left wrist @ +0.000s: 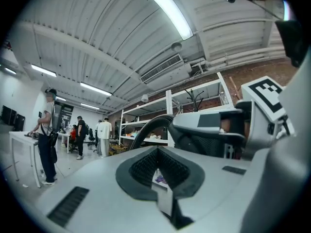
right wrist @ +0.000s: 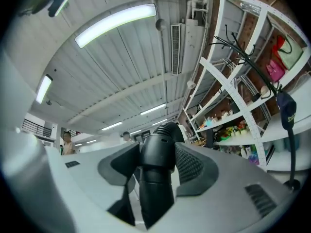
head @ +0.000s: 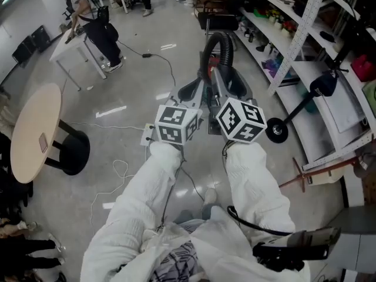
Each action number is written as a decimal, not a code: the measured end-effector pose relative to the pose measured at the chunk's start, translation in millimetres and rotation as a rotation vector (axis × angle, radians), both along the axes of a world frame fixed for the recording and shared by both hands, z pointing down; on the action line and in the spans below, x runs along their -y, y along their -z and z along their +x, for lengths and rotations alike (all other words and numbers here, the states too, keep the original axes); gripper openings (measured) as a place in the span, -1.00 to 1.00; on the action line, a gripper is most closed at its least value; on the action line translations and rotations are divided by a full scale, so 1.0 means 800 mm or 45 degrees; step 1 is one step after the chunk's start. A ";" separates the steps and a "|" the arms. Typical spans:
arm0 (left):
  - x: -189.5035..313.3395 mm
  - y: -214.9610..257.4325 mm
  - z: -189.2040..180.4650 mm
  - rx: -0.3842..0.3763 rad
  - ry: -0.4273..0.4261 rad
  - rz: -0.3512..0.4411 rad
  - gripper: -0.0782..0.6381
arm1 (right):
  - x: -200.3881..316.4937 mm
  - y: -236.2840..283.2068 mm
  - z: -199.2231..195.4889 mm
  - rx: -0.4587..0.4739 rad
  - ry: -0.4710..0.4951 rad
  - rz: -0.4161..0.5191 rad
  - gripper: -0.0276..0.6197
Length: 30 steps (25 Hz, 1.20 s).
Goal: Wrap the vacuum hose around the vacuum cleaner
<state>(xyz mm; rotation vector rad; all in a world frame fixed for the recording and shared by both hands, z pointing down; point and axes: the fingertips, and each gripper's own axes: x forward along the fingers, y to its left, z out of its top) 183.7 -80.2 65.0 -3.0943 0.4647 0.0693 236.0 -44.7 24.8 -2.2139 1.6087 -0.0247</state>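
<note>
My right gripper [right wrist: 154, 161] is clenched on the smooth black rigid cuff of the black ribbed vacuum hose [right wrist: 156, 144]. I hold it there because the stiff end steers, and the ribbed part would only flex in my grip. From the cuff the hose [head: 219, 39] arches up and over, just left of the white metal shelving rack [head: 298, 37]. It drops toward a dark bulk with a red patch [head: 213, 59] that I take for the vacuum cleaner, mostly hidden behind my tongs. My left gripper [left wrist: 156, 152] is on the side away from the rack, beside the right one. Its tips are together on nothing, with the hose's arch [left wrist: 145, 129] rising ahead of it. I judge it is waiting there to catch and guide a loop. No winding shows so far, and the long free arch could spring back on me.
</note>
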 end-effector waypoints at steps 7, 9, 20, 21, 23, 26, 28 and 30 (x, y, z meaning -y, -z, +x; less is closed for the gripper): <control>-0.011 0.067 0.139 -0.073 -0.101 0.074 -0.77 | -0.027 0.073 0.127 -0.015 -0.103 0.154 -0.20; -0.018 0.073 0.180 -0.078 -0.129 0.082 -0.77 | -0.037 0.074 0.169 -0.001 -0.159 0.161 -0.20; 0.019 0.083 0.348 -0.083 -0.327 0.065 -0.77 | -0.020 0.075 0.331 -0.010 -0.391 0.158 -0.20; 0.029 0.081 0.367 -0.083 -0.344 0.064 -0.77 | -0.008 0.073 0.347 -0.011 -0.401 0.158 -0.20; 0.057 0.079 0.402 -0.076 -0.372 0.063 -0.77 | 0.023 0.071 0.382 0.001 -0.418 0.158 -0.20; 0.106 0.086 0.450 -0.067 -0.426 0.076 -0.77 | 0.077 0.073 0.427 0.006 -0.442 0.141 -0.20; 0.136 0.088 0.470 -0.063 -0.456 0.098 -0.77 | 0.110 0.072 0.447 0.010 -0.458 0.141 -0.20; 0.163 0.086 0.480 -0.058 -0.475 0.099 -0.77 | 0.139 0.067 0.456 0.011 -0.467 0.136 -0.20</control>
